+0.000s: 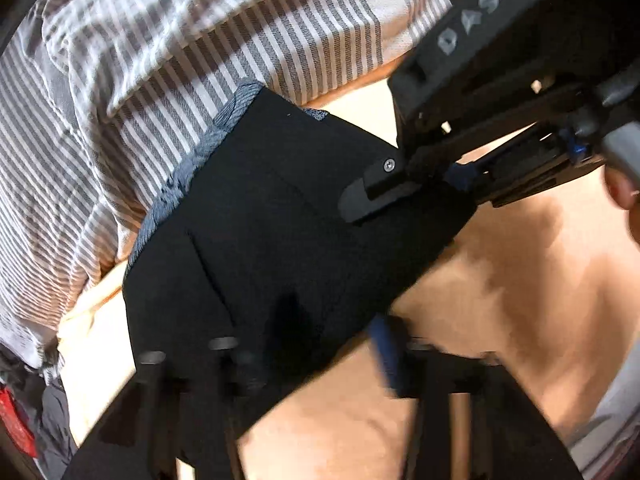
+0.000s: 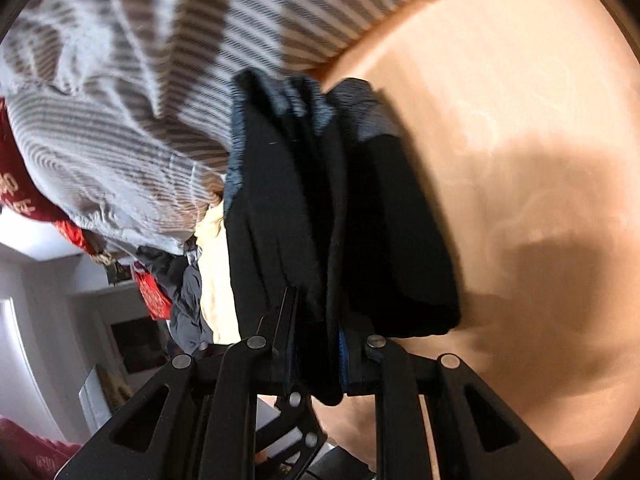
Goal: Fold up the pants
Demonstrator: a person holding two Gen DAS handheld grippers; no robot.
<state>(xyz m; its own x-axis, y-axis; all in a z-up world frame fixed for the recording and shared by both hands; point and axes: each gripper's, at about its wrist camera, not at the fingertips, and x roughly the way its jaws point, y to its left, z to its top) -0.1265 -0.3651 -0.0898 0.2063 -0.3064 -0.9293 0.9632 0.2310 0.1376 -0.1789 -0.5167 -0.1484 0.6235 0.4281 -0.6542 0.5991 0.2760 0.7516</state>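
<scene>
Near the far edge of the wooden table (image 2: 520,80), black pants (image 1: 280,220) are held in a folded bundle, partly against striped bedding (image 1: 160,80). The right gripper (image 2: 316,344) is clamped narrow on the bunched pants. The left gripper (image 1: 316,356) is blurred beneath the cloth; its setting cannot be told. Bare tabletop lies open toward the right. "DAS" is readable on the right gripper's body. Red cloth (image 2: 16,184) carries unreadable lettering.

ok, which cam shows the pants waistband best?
Left wrist: the blue-grey waistband runs in a long sharp strip along the black pants, beside the striped cloth. In the right wrist view it is only blurred, bunched folds at the top of the pants, which the right claw clamps.
</scene>
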